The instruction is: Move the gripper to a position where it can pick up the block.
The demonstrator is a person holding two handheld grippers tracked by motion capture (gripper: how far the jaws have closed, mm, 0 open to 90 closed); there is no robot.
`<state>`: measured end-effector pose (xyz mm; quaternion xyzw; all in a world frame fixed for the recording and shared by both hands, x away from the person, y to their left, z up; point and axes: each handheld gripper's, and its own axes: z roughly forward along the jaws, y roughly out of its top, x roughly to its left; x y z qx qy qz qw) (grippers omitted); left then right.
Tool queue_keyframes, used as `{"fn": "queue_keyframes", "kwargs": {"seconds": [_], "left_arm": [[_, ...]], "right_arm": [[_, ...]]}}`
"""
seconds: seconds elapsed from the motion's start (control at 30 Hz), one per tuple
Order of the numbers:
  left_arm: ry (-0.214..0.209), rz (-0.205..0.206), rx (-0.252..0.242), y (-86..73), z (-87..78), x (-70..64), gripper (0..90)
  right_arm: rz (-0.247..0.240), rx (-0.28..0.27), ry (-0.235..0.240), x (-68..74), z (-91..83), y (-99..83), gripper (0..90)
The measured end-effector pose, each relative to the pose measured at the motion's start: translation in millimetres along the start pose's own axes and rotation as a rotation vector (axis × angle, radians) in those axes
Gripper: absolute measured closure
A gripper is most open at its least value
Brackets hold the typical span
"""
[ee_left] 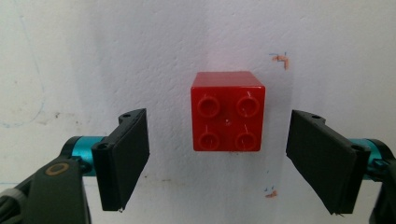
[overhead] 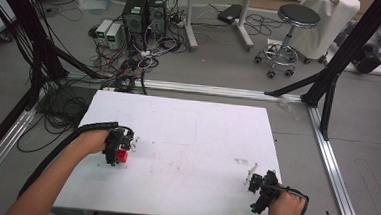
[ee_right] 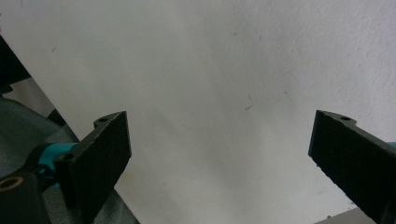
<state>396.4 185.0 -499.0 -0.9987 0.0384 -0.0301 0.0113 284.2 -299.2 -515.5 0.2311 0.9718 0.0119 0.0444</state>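
Red four-stud brick (ee_left: 227,111) resting studs-up on the white table (overhead: 196,138) between the spread jaws of the left gripper (ee_left: 218,158), not yet grasped; right gripper (ee_right: 219,163), jaws likewise apart and empty, idles near the table's right corner.

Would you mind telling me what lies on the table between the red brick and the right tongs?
Nothing: in the high view, the white table is bare between the red brick and the right tongs.
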Motion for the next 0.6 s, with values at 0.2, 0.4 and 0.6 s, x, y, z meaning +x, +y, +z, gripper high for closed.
{"fn": "queue_keyframes", "kwargs": {"seconds": [0.2,0.4,0.6], "left_arm": [[-0.007,0.0,0.007,1.7,5.9,0.2,21.7],[-0.017,-0.006,0.009,0.1,8.5,0.0,21.8],[-0.022,-0.007,0.016,0.2,8.5,-0.8,21.8]], "right_arm": [[0.0,-0.002,-0.001,0.1,0.1,-0.3,5.0],[0.002,0.002,0.001,0.0,0.3,-0.1,5.0],[-0.002,0.002,0.001,0.0,0.3,0.6,5.0]]}}
